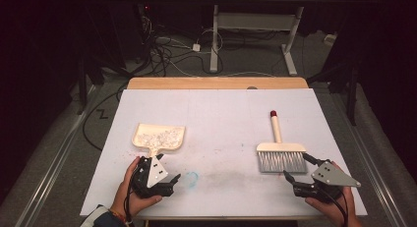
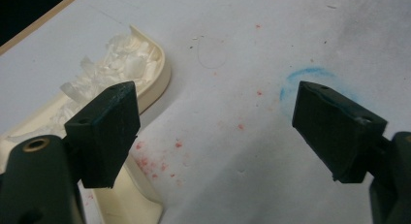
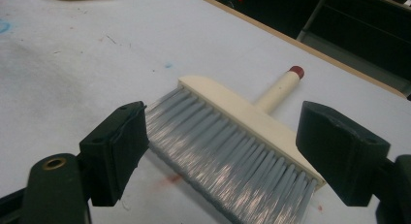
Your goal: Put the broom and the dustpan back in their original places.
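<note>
- On the white table cover [image 1: 216, 119], left of the middle, lies a cream dustpan [image 1: 158, 137] with its short handle toward the person and its broad mouth toward the far edge.
- Inside the dustpan sits a heap of pale, clear-white flakes [image 1: 157, 136]; in the left gripper view the same scraps [image 2: 123, 56] pile against the raised rim, and the pan's cream wall [image 2: 162, 73] curves round them.
- Just behind the pan's handle rests the left gripper [image 1: 169, 180], held in the person's left hand [image 1: 129, 187], with its jaws spread wide and nothing between them.
- In the left gripper view the left pad [image 2: 104, 132] stands in front of the pan's handle end; whether it touches the pan cannot be told.
- Between those spread jaws the cover shows small red specks [image 2: 155, 161] and, farther off, a faint blue ring mark [image 2: 310, 81].
- On the right side of the table lies a hand brush [image 1: 280, 151], flat, its cream handle with a red tip [image 1: 273, 113] aimed at the far edge and its grey bristles [image 1: 281, 161] toward the person.
- The right gripper [image 1: 300, 168], in the right hand [image 1: 339, 205], sits just at the bristle end, jaws wide apart and gripping nothing.
- In the right gripper view the bristles [image 3: 228, 151] lie between the two open pads, the cream head [image 3: 242, 110] beyond them, and the brush rests on the cover.
- The dustpan and the brush lie well apart.
</note>
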Demonstrator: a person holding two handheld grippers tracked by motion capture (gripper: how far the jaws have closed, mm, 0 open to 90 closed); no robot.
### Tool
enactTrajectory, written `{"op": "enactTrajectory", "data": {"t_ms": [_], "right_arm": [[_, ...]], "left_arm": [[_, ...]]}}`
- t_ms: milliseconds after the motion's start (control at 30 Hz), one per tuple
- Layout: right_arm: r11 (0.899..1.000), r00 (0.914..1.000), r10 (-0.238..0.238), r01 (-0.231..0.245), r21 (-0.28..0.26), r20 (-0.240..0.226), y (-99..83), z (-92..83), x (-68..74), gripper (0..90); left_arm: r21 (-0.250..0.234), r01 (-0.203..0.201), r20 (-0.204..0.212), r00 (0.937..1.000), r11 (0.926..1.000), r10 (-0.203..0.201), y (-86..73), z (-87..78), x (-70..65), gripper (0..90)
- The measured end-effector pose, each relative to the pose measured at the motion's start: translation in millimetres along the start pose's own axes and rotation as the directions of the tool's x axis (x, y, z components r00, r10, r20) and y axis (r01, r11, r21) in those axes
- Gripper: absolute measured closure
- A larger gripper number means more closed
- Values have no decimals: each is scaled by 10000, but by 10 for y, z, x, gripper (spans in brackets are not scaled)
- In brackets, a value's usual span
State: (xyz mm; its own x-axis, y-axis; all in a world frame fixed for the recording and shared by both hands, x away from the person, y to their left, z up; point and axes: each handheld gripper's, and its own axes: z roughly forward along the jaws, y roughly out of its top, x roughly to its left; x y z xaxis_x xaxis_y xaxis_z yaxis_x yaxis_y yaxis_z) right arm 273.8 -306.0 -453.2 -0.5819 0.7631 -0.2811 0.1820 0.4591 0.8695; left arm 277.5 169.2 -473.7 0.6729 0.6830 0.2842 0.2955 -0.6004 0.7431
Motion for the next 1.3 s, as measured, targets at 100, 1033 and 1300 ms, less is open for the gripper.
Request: {"op": "enactTrajectory", "data": {"t_ms": [100,1033,1300], "right_arm": [[9999,9999,-102,101,78,91,7,1,11,195],[9991,9979,-348,360,-203,555,54,-77,62,197],[9998,9990,-193,196,-82,411,47,-63,46,197]], "left_arm": [[1,-84,22,10000,10000,84,-11,-13,-6,164],[-14,-179,65,9998,9998,179,-5,-15,-24,164],[25,-221,79,9997,9998,221,7,1,-21,164]]}}
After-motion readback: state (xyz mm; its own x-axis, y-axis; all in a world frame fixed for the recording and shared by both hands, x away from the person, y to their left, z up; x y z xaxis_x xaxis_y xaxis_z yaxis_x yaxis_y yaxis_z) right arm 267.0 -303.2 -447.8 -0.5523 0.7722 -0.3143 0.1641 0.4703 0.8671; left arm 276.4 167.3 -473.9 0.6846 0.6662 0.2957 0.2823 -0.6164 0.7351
